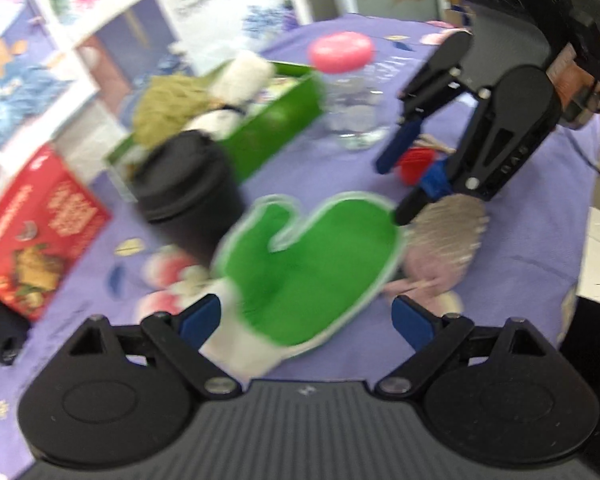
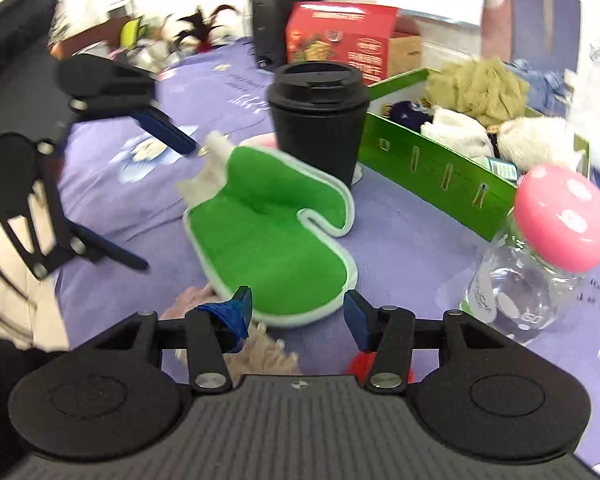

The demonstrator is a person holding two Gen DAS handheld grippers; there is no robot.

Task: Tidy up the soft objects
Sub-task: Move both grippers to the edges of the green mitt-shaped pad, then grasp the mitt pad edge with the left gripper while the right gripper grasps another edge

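A green mitten [image 1: 308,264] with a white cuff lies on the purple cloth, its palm up. My left gripper [image 1: 306,320] is open wide around the cuff end; the cuff brushes one finger only. In the right wrist view the mitten [image 2: 276,240] reaches toward my right gripper [image 2: 298,306], and its rounded tip sits between the pads without being squeezed. From the left wrist view the right gripper [image 1: 396,186] is open at the mitten's far edge. The left gripper [image 2: 166,207] shows at the left, open. A pinkish knitted piece [image 1: 448,236] lies under the right gripper.
A green box [image 2: 440,172] holds several plush things and an olive cloth. A black lidded cup [image 2: 318,120] stands just behind the mitten. A clear jar with a pink lid [image 2: 540,264] is at the right. A red carton [image 2: 340,40] and a small red object [image 1: 416,164] are nearby.
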